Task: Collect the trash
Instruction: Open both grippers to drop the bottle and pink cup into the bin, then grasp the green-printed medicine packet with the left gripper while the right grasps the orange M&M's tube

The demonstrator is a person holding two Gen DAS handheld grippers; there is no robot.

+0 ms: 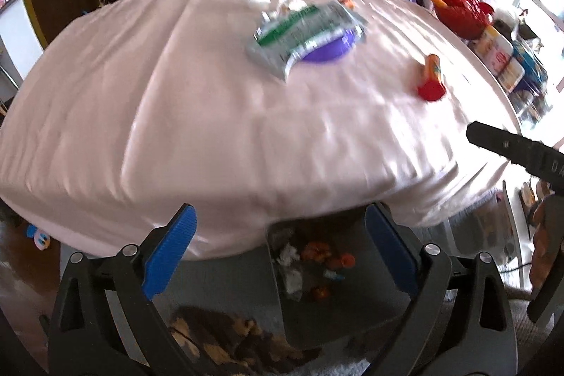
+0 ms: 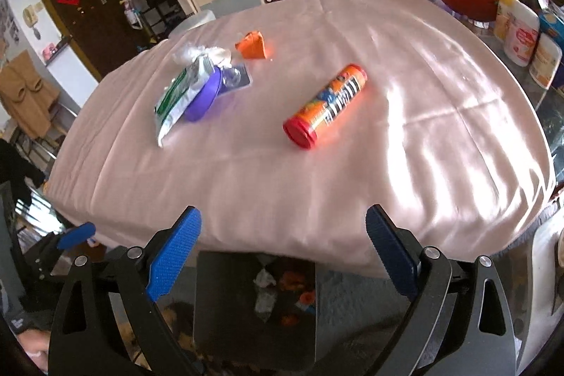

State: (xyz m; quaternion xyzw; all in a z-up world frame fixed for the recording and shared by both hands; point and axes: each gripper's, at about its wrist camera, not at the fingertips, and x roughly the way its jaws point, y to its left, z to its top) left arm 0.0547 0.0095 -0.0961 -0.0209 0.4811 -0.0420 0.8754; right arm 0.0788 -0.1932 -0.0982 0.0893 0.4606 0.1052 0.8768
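Left gripper (image 1: 278,251): jaws wide apart with nothing between the pads, poised over the bin at the near edge of the counter.
Right gripper (image 2: 283,252): jaws likewise spread and empty, above the same bin; probably both are free for another pickup.
Bin (image 2: 218,305): dark, open-topped, on the floor against the counter's near edge, likely placed there so trash drops straight in.
Bin contents: crumpled white paper (image 2: 264,279) and small orange scraps (image 2: 292,277); the rest is too dim to tell.
Counter (image 2: 387,147): draped in a pink cloth, trash lying on it.
Snack tube (image 2: 326,106): orange, red-capped, on its side mid-counter, apart from the rest.
Silver-green wrapper (image 2: 178,101): resting partly on a purple lid (image 2: 204,99).
Orange scrap (image 2: 252,45): beyond them, near a clear plastic wad (image 2: 188,51).
Progress: judged partway; several pieces remain uncollected.
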